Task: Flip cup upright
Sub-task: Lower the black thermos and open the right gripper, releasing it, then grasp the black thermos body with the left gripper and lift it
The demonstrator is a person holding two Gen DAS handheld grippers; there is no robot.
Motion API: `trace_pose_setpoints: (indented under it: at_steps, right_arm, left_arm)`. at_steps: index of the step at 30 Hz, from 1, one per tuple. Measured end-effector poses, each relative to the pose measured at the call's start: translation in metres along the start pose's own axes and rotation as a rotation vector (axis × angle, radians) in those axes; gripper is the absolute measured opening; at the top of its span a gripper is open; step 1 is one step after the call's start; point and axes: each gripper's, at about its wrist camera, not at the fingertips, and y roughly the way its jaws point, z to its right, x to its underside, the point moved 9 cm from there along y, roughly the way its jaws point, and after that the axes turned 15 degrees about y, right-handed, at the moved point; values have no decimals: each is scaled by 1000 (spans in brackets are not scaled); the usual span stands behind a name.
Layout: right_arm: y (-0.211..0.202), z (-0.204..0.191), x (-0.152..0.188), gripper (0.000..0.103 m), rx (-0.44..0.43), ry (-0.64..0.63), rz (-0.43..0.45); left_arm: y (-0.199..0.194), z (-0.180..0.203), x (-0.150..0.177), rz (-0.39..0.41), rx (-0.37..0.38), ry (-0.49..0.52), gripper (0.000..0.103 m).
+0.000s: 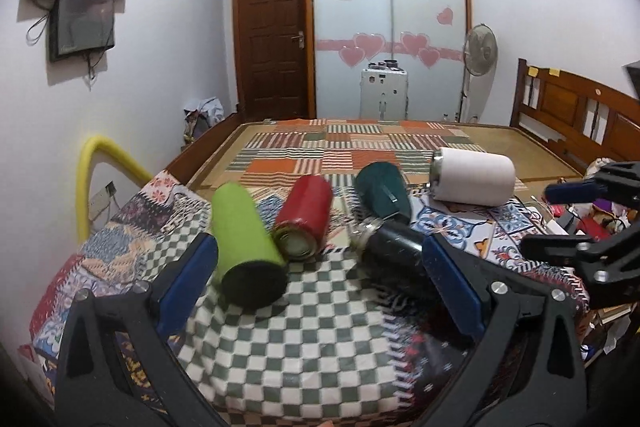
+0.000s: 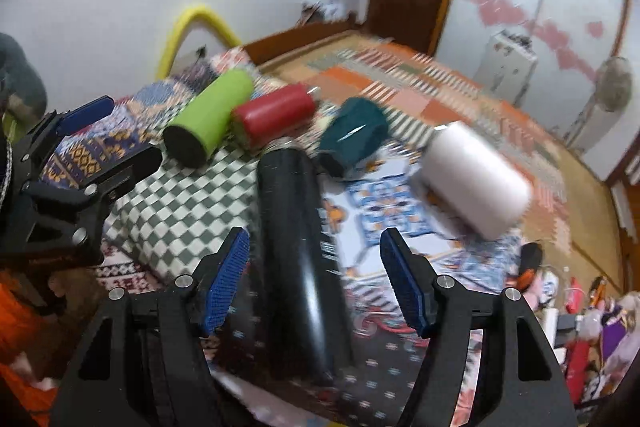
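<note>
Several cups lie on their sides on a patterned cloth: a green one (image 1: 244,239) (image 2: 210,115), a red one (image 1: 305,217) (image 2: 274,113), a dark teal one (image 1: 382,193) (image 2: 354,135), a white one (image 1: 474,181) (image 2: 474,179) and a long black one (image 1: 396,255) (image 2: 298,259). My left gripper (image 1: 320,279) is open and empty, with the green cup near its left finger and the black cup near its right finger. My right gripper (image 2: 314,279) is open, its fingers on either side of the black cup without closing on it.
The cloth (image 1: 304,331) covers a table edge in front of a bed with a striped quilt (image 1: 340,151). A yellow tube (image 1: 90,183) stands at the left. Clutter (image 2: 580,323) lies at the right. The other gripper shows at each view's side (image 1: 592,227) (image 2: 76,171).
</note>
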Motion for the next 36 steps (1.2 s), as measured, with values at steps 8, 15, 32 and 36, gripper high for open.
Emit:
trace_pose_setpoints:
  at_steps: [8,15,32,36]
  right_arm:
    - [-37,40,0,74,54,70,164]
    - [-44,63,10,74,41,129,201]
    - [-42,92,28,74,-15,184,212]
    - [-42,95,28,74,-22,193,215]
  left_arm:
    - [51,48,-23,-126,113,10,103]
    - [103,73,-2,-342,68,12,103]
    - [114,87,26,-461,187,-125,101]
    - [100,86,27,-430,252,-39,89]
